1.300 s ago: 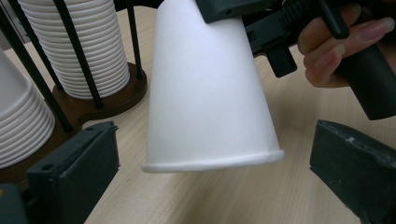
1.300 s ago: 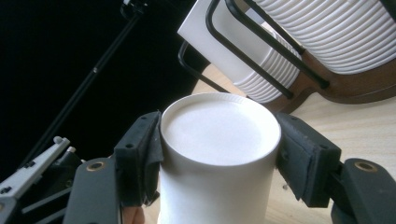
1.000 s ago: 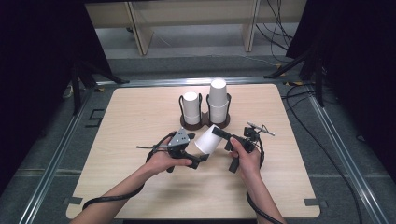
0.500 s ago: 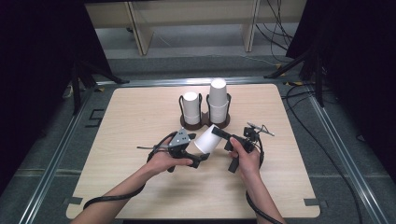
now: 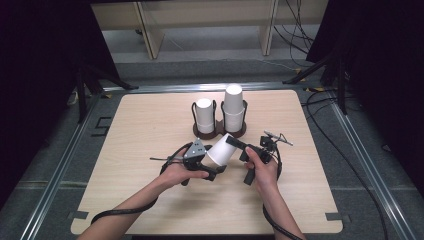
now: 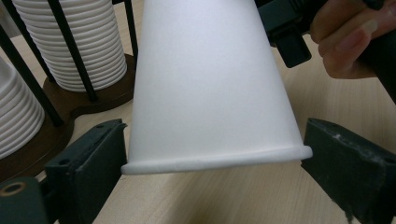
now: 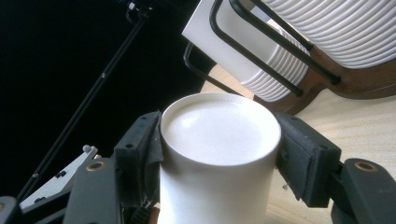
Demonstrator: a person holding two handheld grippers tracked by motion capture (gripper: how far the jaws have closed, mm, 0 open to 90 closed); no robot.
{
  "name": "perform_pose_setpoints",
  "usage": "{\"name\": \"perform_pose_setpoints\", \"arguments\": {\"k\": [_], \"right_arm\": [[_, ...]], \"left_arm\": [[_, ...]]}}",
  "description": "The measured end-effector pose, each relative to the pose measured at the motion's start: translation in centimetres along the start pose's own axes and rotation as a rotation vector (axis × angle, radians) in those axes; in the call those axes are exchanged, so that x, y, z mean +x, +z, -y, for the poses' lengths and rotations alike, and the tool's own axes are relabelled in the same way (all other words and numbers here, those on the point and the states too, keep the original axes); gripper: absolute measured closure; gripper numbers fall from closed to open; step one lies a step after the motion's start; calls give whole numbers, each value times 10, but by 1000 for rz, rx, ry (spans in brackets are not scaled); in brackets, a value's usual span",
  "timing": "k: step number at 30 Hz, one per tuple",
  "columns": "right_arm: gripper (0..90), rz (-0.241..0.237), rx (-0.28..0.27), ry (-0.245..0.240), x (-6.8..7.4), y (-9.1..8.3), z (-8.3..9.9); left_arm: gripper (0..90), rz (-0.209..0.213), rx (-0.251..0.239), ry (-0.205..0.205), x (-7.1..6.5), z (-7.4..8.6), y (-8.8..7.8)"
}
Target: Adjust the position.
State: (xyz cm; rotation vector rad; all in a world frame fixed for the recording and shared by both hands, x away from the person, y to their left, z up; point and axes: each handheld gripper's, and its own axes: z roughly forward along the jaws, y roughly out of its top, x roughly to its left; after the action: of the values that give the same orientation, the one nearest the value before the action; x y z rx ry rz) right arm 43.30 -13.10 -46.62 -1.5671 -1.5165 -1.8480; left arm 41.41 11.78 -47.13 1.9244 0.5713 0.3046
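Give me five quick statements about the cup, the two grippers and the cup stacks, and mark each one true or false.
1. The right gripper clamps the paper cup at its closed base. True.
2. The left gripper stands at the cup's rim end. True; its jaws have just been closing around the rim.
3. The cup stands upright on the table. False; it is held tilted above it.
4. Two cup stacks stand in a dark holder. True.
5. The stacks are equal in height. False; the right one is taller.
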Motion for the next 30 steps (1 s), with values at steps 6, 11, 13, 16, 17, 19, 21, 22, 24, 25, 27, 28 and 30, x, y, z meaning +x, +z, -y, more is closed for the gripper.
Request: {"name": "perform_pose_setpoints", "arguments": {"k": [6, 11, 13, 16, 17, 19, 21, 22, 24, 25, 27, 28, 30], "right_arm": [[358, -10, 1, 32, 2, 0, 0], [358, -10, -9, 0, -2, 2, 0], [358, -3, -10, -13, -3, 2, 0], [357, -7, -11, -7, -3, 1, 0], [357, -8, -11, -7, -3, 1, 0], [353, -10, -10, -8, -3, 1, -1], [349, -9, -16, -12, -3, 1, -1], [344, -13, -3, 22, 1, 0, 0], [342, -10, -8, 3, 0, 0, 0], [339, -9, -11, -4, 0, 0, 0], [336, -15, -17, -20, 0, 1, 0], [331, -21, -10, -17, 1, 1, 0], [328, -11, -14, -8, 2, 1, 0]], "left_arm": [[113, 0, -9, -3, 0, 0, 0], [137, 1, -12, -3, 0, 0, 0], [141, 1, -13, -2, 0, 0, 0], [147, 0, -19, -7, 0, 0, 0], [147, -4, -10, 1, 0, 0, -1], [157, -5, -13, 8, 0, 0, -1], [168, -7, -12, 12, 0, 0, -2], [181, 1, -22, 18, 0, 0, -2], [185, -4, -20, 22, 1, 0, -2], [191, -8, -14, 28, 1, 0, -3], [201, -7, -16, 32, 1, 0, -4], [211, -3, -19, 34, 1, -1, -4], [217, -8, -12, 46, 2, -1, -5]]}}
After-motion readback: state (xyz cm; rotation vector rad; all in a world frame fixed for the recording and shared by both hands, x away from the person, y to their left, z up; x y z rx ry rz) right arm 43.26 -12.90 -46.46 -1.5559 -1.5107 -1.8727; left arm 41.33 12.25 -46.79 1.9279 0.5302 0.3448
